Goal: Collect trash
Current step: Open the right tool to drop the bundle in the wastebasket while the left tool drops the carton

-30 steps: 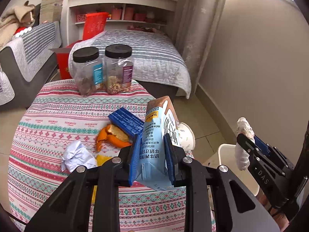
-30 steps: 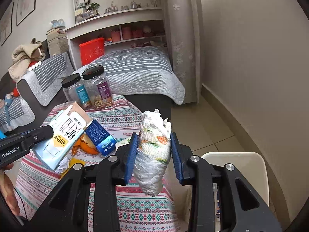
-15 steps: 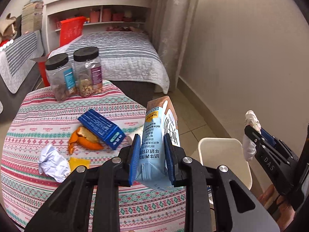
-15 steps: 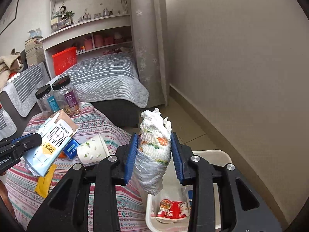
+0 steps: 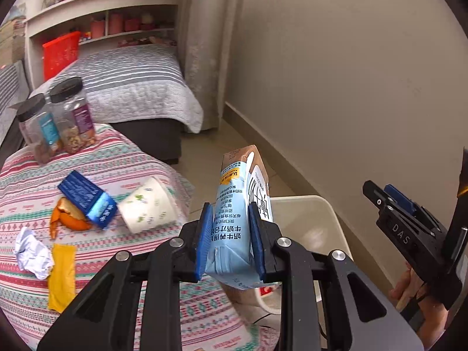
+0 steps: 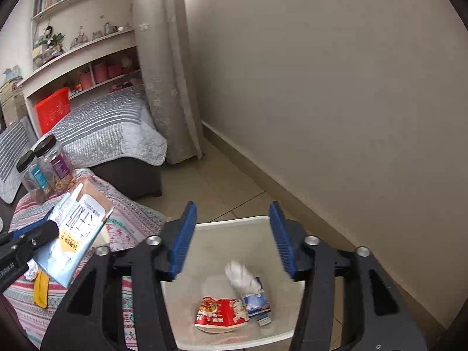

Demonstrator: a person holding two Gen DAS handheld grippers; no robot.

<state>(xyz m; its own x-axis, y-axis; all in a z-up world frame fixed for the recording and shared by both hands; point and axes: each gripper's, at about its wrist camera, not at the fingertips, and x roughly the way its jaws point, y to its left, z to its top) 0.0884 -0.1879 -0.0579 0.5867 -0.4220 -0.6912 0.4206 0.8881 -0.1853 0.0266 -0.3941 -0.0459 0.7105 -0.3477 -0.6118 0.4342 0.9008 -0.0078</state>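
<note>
A: Down in the bin [image 6: 272, 219], beside the table: a white wad [image 6: 241, 275], a red wrapper [image 6: 219, 313], a small blue pack [image 6: 257, 301]. Right gripper [image 6: 231, 239] above it, jaws wide, empty.

B: Left gripper [image 5: 231, 239]?

A: Clamped on the milk carton [image 5: 234, 216], near the bin, not yet dropped. On the table [image 5: 122, 158]: cup [image 5: 149, 204], blue box [image 5: 84, 196], orange peel [image 5: 68, 215], crumpled paper [image 5: 32, 253], yellow wrapper [image 5: 61, 278]. Roughly halfway, I'd judge.
</note>
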